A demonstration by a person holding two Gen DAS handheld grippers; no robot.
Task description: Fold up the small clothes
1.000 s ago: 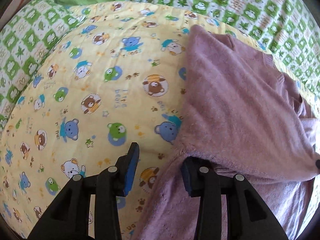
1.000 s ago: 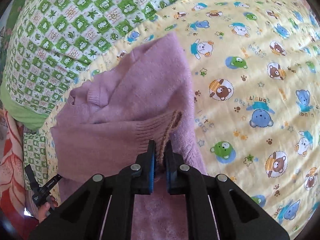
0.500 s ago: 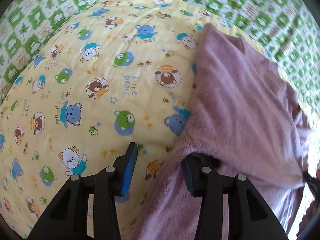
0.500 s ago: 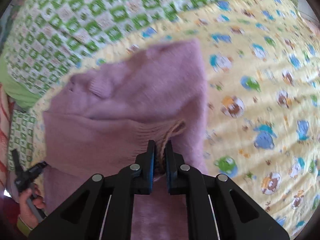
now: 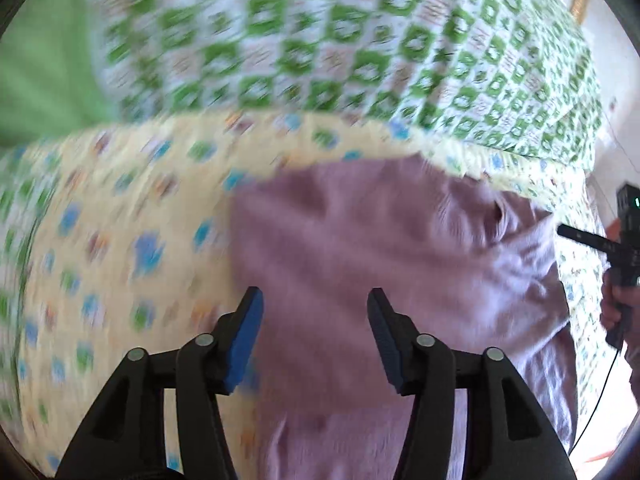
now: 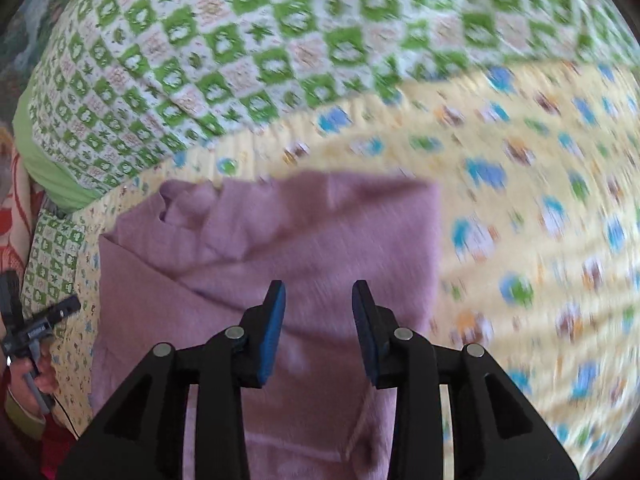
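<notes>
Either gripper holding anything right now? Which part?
Nothing held. Left gripper and right gripper both have jaws open with no fabric between the pads; the purple sweater lies on the yellow bear blanket.

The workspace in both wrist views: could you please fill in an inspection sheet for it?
Surface: yellow bear-print quilt over a green checked blanket; views motion-blurred.
Job's things: purple sweater lying partly folded on the quilt.
Clutter: nothing seen.
Grippers: left gripper open, empty, above the sweater; right gripper open, empty, above the sweater.
Cables: thin black cable at the right edge of the left view.
Surroundings: red patterned fabric at the far left.
</notes>
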